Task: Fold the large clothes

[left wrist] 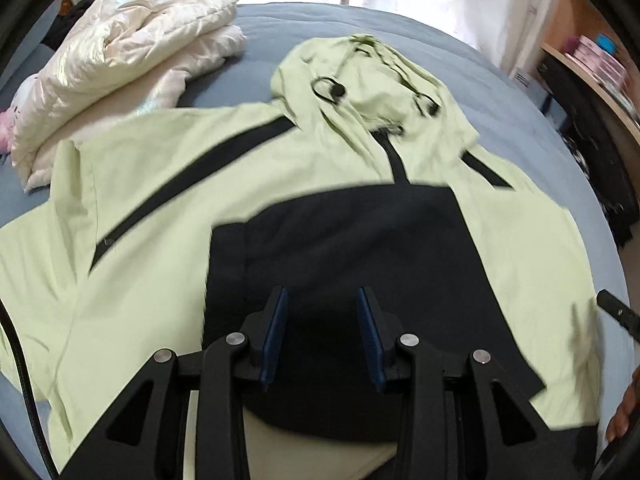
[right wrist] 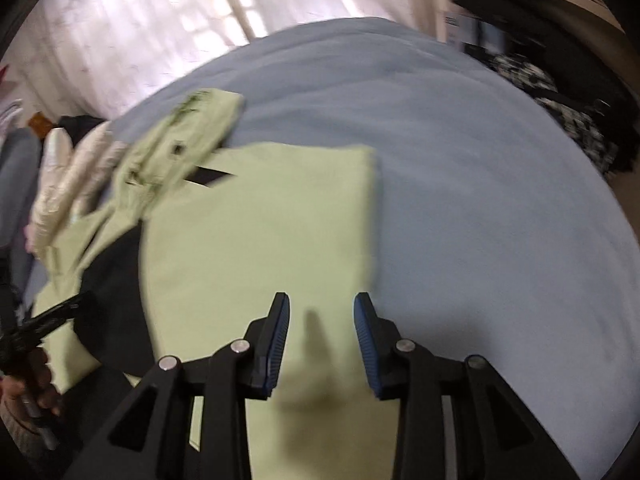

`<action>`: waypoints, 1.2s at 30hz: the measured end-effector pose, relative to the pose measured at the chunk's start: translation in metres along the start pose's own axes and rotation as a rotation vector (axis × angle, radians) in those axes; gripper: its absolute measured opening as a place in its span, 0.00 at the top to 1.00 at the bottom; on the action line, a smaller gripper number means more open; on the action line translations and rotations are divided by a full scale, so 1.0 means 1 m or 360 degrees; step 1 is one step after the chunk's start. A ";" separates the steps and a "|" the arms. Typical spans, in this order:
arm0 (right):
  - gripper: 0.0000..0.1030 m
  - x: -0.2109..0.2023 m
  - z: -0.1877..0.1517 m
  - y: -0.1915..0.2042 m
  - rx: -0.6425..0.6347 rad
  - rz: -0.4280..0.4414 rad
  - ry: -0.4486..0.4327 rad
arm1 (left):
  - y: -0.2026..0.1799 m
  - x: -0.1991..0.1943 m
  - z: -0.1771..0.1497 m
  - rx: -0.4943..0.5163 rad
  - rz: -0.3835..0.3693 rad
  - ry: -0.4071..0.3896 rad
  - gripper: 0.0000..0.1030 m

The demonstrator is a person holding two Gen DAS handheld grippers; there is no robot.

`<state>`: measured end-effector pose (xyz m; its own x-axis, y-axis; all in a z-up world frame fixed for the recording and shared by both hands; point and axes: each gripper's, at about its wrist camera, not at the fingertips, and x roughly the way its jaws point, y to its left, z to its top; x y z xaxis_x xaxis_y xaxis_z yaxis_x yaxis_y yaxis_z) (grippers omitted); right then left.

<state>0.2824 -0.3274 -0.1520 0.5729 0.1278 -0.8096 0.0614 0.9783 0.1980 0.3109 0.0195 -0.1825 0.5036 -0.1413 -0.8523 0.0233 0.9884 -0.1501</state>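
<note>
Now both grippers, left gripper (left wrist: 322, 334) and right gripper (right wrist: 321, 340), hang open, empty, over the hooded jacket (left wrist: 168, 184); its hood (left wrist: 360, 76) lies at 12 o'clock.

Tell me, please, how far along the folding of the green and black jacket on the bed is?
Early. The jacket lies spread on the bed; its right sleeve looks already folded in. Both the left claw and right claw are open, holding nothing. The left sleeve, hood and body folds remain.
</note>
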 end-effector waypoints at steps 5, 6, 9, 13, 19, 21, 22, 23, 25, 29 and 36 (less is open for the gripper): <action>0.67 0.044 0.017 0.071 -0.0141 0.0183 0.0027 | 0.001 0.021 0.021 -0.0057 0.0006 -0.0010 0.67; 0.67 0.052 0.016 0.081 -0.0163 0.0196 0.0036 | 0.001 0.026 0.024 -0.0072 0.0006 -0.0005 0.67; 0.67 0.079 0.018 0.105 -0.0248 0.0176 0.0046 | 0.002 0.041 0.030 -0.0092 0.0024 -0.0008 0.67; 0.69 0.096 0.025 0.085 -0.0241 0.0004 -0.0008 | 0.000 0.053 0.037 -0.0054 0.0080 -0.0057 0.67; 0.72 0.083 0.042 -0.009 -0.0026 -0.0279 -0.0160 | 0.001 0.064 0.043 0.0008 0.0141 -0.0136 0.63; 0.69 0.079 0.044 -0.036 0.0079 -0.0389 -0.0166 | 0.005 0.065 0.045 -0.0013 0.0168 -0.0145 0.49; 0.69 0.077 0.043 -0.049 0.0156 -0.0391 -0.0159 | 0.007 0.068 0.046 -0.0035 0.0200 -0.0147 0.37; 0.69 0.075 0.042 -0.066 0.0268 -0.0321 -0.0147 | 0.011 0.068 0.046 -0.0067 0.0220 -0.0151 0.34; 0.69 0.071 0.039 -0.078 0.0338 -0.0274 -0.0144 | 0.015 0.068 0.046 -0.0094 0.0198 -0.0151 0.34; 0.69 0.058 0.039 -0.068 0.0298 -0.0333 -0.0145 | 0.017 0.058 0.044 -0.0082 0.0235 -0.0123 0.34; 0.69 0.020 0.021 -0.045 0.0308 -0.0238 -0.0156 | 0.023 0.010 0.023 -0.0092 0.0174 -0.0146 0.34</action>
<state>0.3087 -0.3726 -0.1657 0.6217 -0.0417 -0.7821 0.3013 0.9345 0.1896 0.3360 0.0424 -0.1827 0.5771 -0.0247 -0.8163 -0.0844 0.9924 -0.0896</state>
